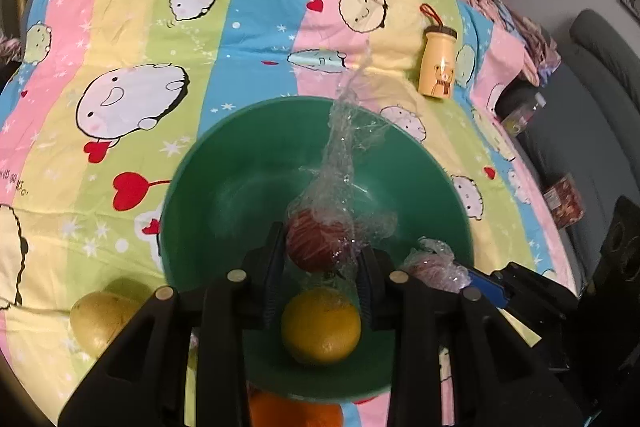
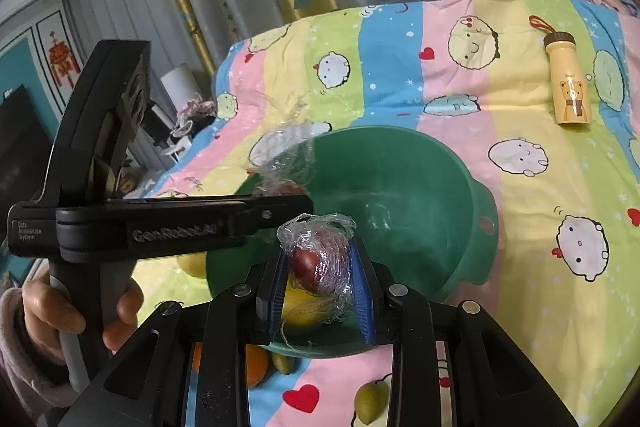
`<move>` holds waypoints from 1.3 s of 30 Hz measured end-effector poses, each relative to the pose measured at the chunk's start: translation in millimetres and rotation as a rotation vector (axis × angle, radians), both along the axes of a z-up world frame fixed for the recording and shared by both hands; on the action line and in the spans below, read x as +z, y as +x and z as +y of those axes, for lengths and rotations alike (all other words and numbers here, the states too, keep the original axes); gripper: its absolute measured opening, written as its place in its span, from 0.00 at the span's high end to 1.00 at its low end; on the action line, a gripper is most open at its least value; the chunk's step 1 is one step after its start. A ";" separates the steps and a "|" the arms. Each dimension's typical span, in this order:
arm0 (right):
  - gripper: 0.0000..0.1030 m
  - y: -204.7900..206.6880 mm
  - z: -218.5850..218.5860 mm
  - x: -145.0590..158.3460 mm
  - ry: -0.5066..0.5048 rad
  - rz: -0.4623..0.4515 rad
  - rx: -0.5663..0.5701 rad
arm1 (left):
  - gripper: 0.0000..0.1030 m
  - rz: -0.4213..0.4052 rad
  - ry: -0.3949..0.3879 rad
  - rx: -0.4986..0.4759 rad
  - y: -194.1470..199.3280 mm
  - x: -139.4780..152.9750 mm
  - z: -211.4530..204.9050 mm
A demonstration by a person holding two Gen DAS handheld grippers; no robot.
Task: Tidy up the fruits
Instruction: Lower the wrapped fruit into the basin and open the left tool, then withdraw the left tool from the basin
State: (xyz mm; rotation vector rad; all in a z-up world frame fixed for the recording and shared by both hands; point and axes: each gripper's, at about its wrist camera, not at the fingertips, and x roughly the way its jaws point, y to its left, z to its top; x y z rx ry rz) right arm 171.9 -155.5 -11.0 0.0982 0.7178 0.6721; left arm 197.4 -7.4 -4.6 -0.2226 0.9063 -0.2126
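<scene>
Two dark red fruits in crinkled clear plastic wrap are up over the round green plastic basin [image 1: 224, 187]: your left gripper [image 1: 318, 259] clamps one wrapped red fruit [image 1: 310, 245], your right gripper [image 2: 322, 277] pinches the other wrapped red fruit [image 2: 316, 263]. A yellow-orange citrus [image 1: 320, 325] sits inside the basin, which rests on the striped cartoon bedsheet [image 1: 132, 39]. Beside the basin lie a yellow-green fruit [image 1: 102, 319] and an orange [image 2: 256, 367]; farther off lies a yellow bear-print bottle [image 2: 568, 83].

A green basin [image 1: 240, 163] sits on a bedsheet [image 1: 132, 27] striped pink, yellow, green and blue with white cartoon faces and red hearts, holding a yellow fruit [image 1: 320, 325] and dark red fruit [image 1: 310, 245] in clear wrap, near a pale yellow, brown-capped bottle [image 1: 438, 67].
</scene>
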 end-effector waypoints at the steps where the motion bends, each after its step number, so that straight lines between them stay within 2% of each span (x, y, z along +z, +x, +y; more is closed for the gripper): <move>1: 0.69 1.0 0.6 -1.1 -0.006 0.000 -0.003 | 0.69 0.002 0.005 -0.002 1.7 -0.8 -1.1; 8: 0.69 6.2 -4.0 -6.2 0.000 0.019 -0.040 | 0.68 0.001 0.040 0.004 12.0 -6.6 -3.3; 10: 0.69 8.2 -5.4 -7.5 0.002 0.020 -0.055 | 0.51 -0.004 0.038 0.012 14.4 -6.8 -2.9; 12: 0.64 10.0 -6.8 -8.2 0.012 0.026 -0.064 | 0.40 -0.013 0.027 0.022 16.8 -5.6 -2.1; 14: 0.56 10.2 -8.9 -6.9 0.019 0.021 -0.073 | 0.40 -0.016 0.015 0.029 17.7 -3.1 -1.7; 18: 0.52 8.8 -23.2 1.3 0.065 0.012 -0.103 | 0.36 -0.057 -0.001 0.024 7.5 10.4 0.3; 22: 0.48 1.3 -45.5 14.2 0.136 -0.004 -0.139 | 0.24 -0.119 -0.025 0.036 -18.1 31.2 13.1; 25: 0.47 -7.6 -59.5 22.3 0.177 -0.014 -0.162 | 0.20 -0.149 -0.029 0.059 -43.3 40.9 26.6; 29: 0.40 -20.8 -74.1 29.4 0.206 -0.020 -0.190 | 0.11 -0.139 -0.059 0.095 -74.1 39.1 47.2; 31: 0.34 -28.6 -81.6 31.6 0.215 -0.028 -0.210 | 0.01 -0.128 -0.085 0.117 -91.9 33.6 59.9; 35: 0.30 -43.9 -97.2 27.2 0.267 -0.016 -0.241 | 0.00 -0.118 -0.139 0.163 -123.0 26.2 80.7; 38: 0.16 -54.6 -100.5 19.8 0.267 0.007 -0.257 | 0.00 -0.133 -0.179 0.203 -146.4 22.2 95.3; 39: 0.15 -58.2 -99.6 18.2 0.260 0.007 -0.258 | 0.00 -0.141 -0.191 0.211 -153.2 20.8 99.1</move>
